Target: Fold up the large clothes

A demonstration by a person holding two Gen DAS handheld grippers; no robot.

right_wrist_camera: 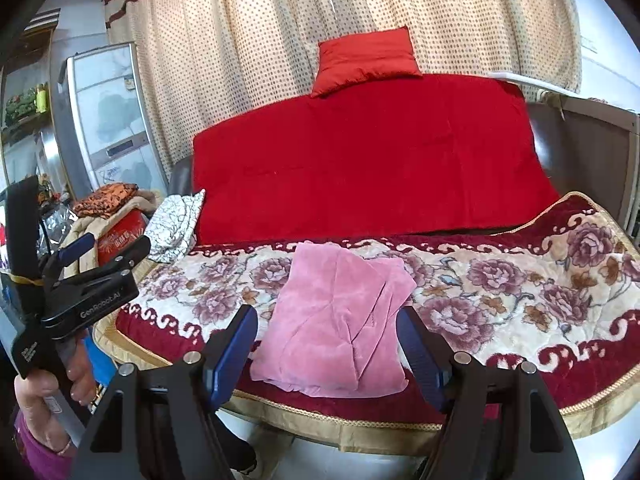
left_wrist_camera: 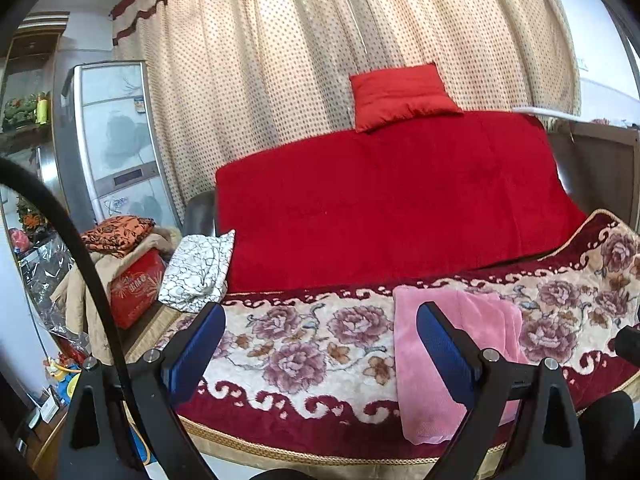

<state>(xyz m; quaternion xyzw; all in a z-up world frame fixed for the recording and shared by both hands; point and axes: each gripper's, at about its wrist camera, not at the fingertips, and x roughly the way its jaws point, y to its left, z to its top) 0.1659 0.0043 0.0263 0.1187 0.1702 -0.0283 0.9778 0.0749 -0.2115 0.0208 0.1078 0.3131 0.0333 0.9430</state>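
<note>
Folded pink garment (right_wrist_camera: 334, 320): lies flat on the floral blanket (right_wrist_camera: 520, 280) covering the sofa seat, near its front edge. Left gripper (left_wrist_camera: 316, 344): fingers spread wide, empty, held above the blanket. Right gripper (right_wrist_camera: 328, 344): fingers parted, empty, above the garment.

Both wrist views overlook the sofa (left_wrist_camera: 384, 200), seemingly near.
</note>
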